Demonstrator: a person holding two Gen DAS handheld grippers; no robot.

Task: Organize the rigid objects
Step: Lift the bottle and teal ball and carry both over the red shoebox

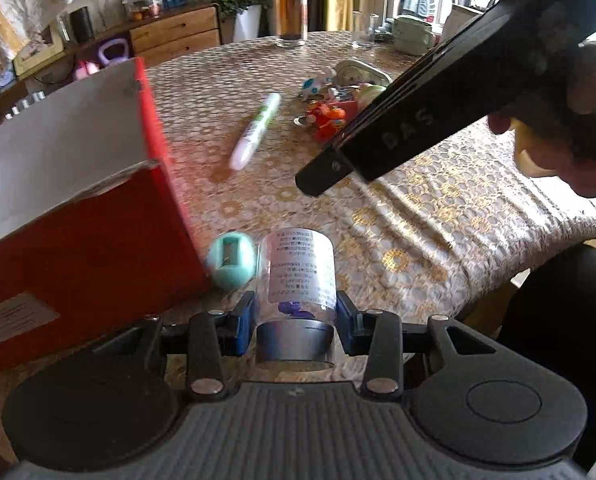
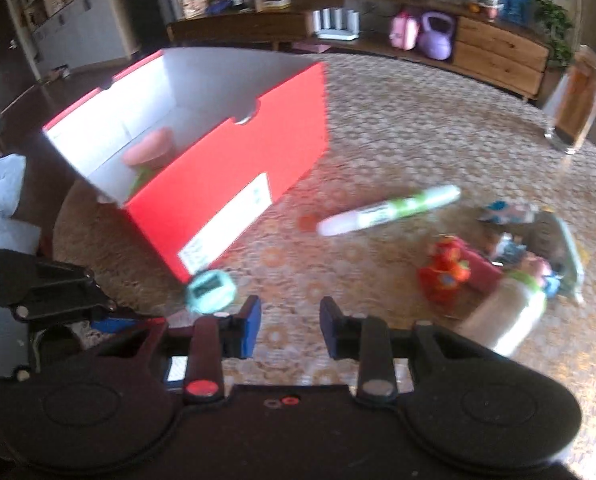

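Red shoebox (image 2: pixel 226 184) holds one pinkish item; left gripper (image 1: pixel 296 312) clamps a clear labelled jar (image 1: pixel 296 276), right gripper (image 2: pixel 290 330) apart, empty; marker (image 2: pixel 390 210), toys (image 2: pixel 446 270), teal sharpener (image 1: pixel 231 260) remain out.

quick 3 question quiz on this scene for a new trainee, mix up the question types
1. True or false: the left gripper is shut on the clear bottle.
2. What lies right beside the red box's near corner? A) mint pedometer B) marker C) glass jar
3. Fill in: nothing sits between the ____ gripper's pads.

Key: 1 true; 2 A; 3 right
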